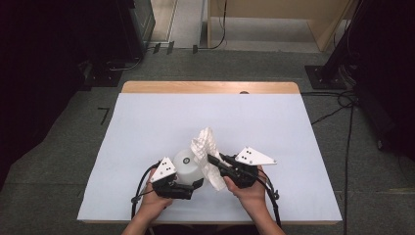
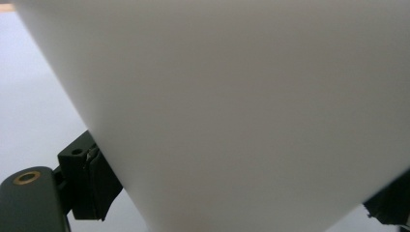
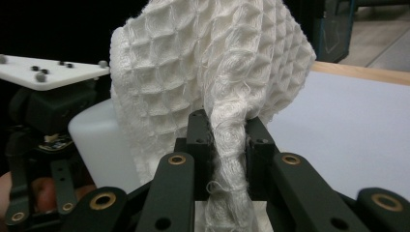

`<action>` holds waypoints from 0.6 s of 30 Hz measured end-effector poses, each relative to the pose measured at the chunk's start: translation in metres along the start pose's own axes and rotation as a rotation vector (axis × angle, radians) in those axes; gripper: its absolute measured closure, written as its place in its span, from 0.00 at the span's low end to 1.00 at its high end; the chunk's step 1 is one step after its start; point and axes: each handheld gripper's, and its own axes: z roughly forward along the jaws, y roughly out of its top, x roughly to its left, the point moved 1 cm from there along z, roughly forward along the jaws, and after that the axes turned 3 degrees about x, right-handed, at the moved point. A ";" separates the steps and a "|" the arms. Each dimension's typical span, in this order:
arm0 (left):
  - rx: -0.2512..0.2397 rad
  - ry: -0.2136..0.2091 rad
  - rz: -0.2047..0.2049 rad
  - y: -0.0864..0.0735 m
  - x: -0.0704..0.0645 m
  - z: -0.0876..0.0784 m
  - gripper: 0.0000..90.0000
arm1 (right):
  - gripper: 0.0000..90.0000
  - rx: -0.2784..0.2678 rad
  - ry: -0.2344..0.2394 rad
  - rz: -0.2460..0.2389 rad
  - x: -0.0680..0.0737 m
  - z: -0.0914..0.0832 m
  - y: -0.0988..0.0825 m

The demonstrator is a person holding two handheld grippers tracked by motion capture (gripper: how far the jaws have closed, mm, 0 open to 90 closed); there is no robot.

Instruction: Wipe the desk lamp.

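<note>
High view: a white-covered tabletop (image 1: 147, 122) with a bare wooden strip along its 12 o'clock edge. Both tongs work close to the 6 o'clock edge, near the middle of its width; open surface extends toward 9, 12 and 3 o'clock, with little margin behind the hands.

The left tongs (image 1: 183, 188) are spread wide around a white, translucent, rounded container (image 1: 187, 164), one pad (image 2: 96, 183) pressed against its lower wall and the other jaw just visible at the opposite side. In the left gripper view the container wall is so near that its shape, top and base are cut off and blurred.

The right tongs (image 1: 214, 160) are pressed together, pinching a white waffle-weave cloth (image 1: 208, 152) bunched into a twisted strand between the jaws (image 3: 227, 145). The cloth stands above the tongs and drapes against the container's 3 o'clock side, touching it.

Right gripper view: the cloth hides most of the container (image 3: 96, 140). Whether the container rests on the tabletop cannot be determined.
</note>
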 end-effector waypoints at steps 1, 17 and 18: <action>0.001 -0.001 0.003 0.001 -0.001 0.000 0.09 | 0.86 0.004 0.002 -0.016 0.003 0.001 0.000; -0.101 -0.046 -0.104 0.012 0.028 -0.025 0.09 | 0.86 0.175 -0.014 -0.067 0.001 0.025 -0.023; -0.104 -0.050 -0.108 0.012 0.028 -0.025 0.09 | 0.86 0.174 -0.013 -0.069 0.001 0.025 -0.022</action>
